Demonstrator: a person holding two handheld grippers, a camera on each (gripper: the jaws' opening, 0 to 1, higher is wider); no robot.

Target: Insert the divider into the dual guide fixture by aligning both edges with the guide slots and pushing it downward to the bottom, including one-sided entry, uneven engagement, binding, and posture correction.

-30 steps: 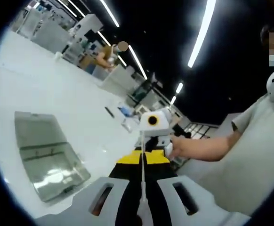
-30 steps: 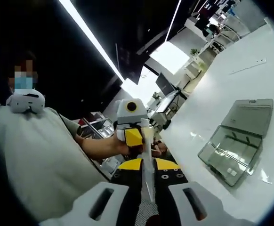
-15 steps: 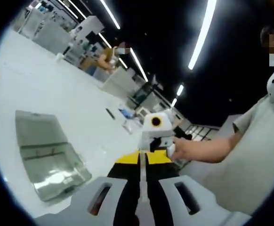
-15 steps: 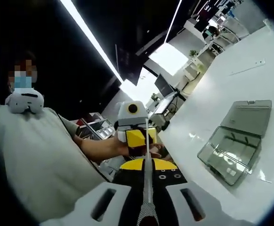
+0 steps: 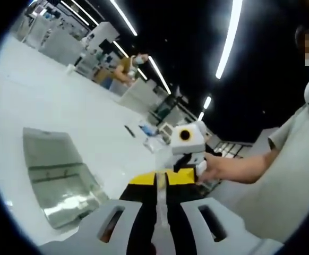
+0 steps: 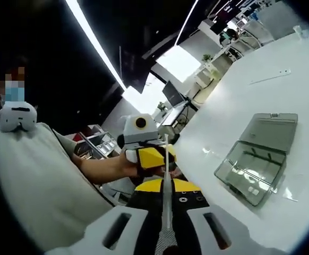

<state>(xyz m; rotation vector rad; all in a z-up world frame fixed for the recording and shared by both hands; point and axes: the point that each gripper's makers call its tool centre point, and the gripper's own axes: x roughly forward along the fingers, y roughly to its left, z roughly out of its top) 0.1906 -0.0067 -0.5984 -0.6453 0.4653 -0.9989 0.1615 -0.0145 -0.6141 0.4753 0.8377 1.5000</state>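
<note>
The divider [image 5: 160, 204] is a thin pale plate seen edge-on, held in the air between both grippers. My left gripper [image 5: 160, 183] is shut on one edge of it, with its yellow-tipped jaws pressed against the plate. Opposite it, my right gripper [image 5: 189, 151] sits in a person's hand. In the right gripper view the divider [image 6: 166, 159] rises as a thin line from my right gripper [image 6: 166, 191], which is shut on it, up to the left gripper [image 6: 144, 151]. The dual guide fixture is a clear open box [image 5: 59, 178] [image 6: 256, 159] lying on the white table, off to the side of and below the divider.
The white table [image 5: 48, 101] stretches far around the box. Small items [image 5: 144, 130] lie further back on it, and a thin strip [image 6: 271, 77] lies beyond the box. The person's torso [image 6: 32, 180] is close behind the grippers. Another person [image 5: 128, 62] stands at a far bench.
Both views have shifted slightly with the hands. In the right gripper view the divider has turned from slightly slanted to straight edge-on. Both grips hold unchanged.
</note>
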